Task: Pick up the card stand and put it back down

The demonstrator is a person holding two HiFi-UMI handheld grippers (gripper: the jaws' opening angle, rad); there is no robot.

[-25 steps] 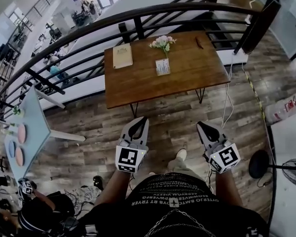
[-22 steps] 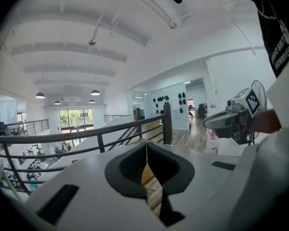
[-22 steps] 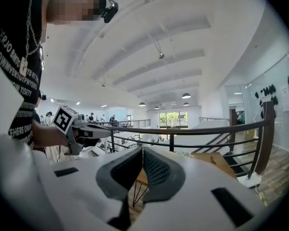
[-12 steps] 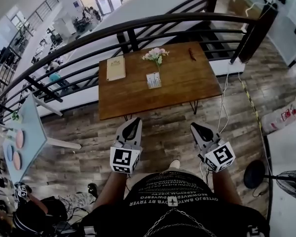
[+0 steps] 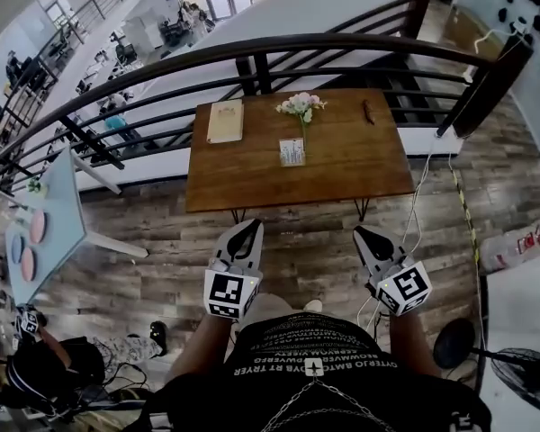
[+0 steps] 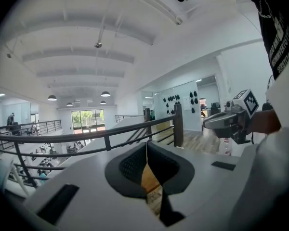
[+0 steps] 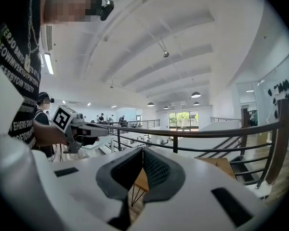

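Observation:
The small white card stand (image 5: pixel 292 151) stands upright near the middle of a wooden table (image 5: pixel 351 156), just in front of a vase of pale flowers (image 5: pixel 300 106). Both grippers hover over the plank floor short of the table's near edge, well apart from the stand. My left gripper (image 5: pixel 252 226) is shut with nothing in it; in its own view the pads (image 6: pixel 135 165) meet at the tips. My right gripper (image 5: pixel 363 233) is also shut and empty, its pads (image 7: pixel 156 170) pressed together. Each gripper shows in the other's view.
A tan booklet (image 5: pixel 225 120) lies at the table's far left and a small dark object (image 5: pixel 368 111) at its far right. A dark metal railing (image 5: pixel 252 52) curves behind the table. A light blue table (image 5: pixel 58 214) stands left, a fan (image 5: pixel 522 376) right, a cable (image 5: pixel 414 214) on the floor.
Both grippers have come a little nearer to the table's near edge, still shut and empty. The head view has shifted; the card stand has not moved on the table.

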